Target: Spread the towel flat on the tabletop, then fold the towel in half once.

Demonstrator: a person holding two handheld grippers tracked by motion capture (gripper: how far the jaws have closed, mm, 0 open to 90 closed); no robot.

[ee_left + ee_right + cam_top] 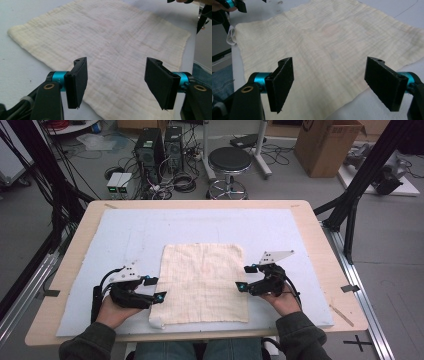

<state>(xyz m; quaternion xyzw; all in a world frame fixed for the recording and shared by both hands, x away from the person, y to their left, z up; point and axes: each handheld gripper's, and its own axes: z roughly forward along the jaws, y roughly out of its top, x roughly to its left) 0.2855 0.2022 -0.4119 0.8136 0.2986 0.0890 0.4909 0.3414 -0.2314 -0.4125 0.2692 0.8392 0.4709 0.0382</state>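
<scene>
A cream square cloth (202, 282) lies flat on the pale blue mat (125, 235) in the middle of the table. Its near left corner is folded up a little. My left gripper (153, 288) is open at the cloth's left edge, jaws wide apart over the fabric (117, 50). At the right edge my right gripper (246, 277) is open too, with the cloth (332, 45) spread beyond its jaws. Nothing sits between either pair of jaws. In the left gripper view its own gripper (120, 83) hovers just above the cloth edge, as does the right gripper (333, 85) in its view.
The mat covers most of the wooden table (75, 245). Beyond the far edge stand a black stool (229, 162), computer towers (150, 150) with cables, and a cardboard box (327, 145). Black frame legs (360, 185) rise at the right.
</scene>
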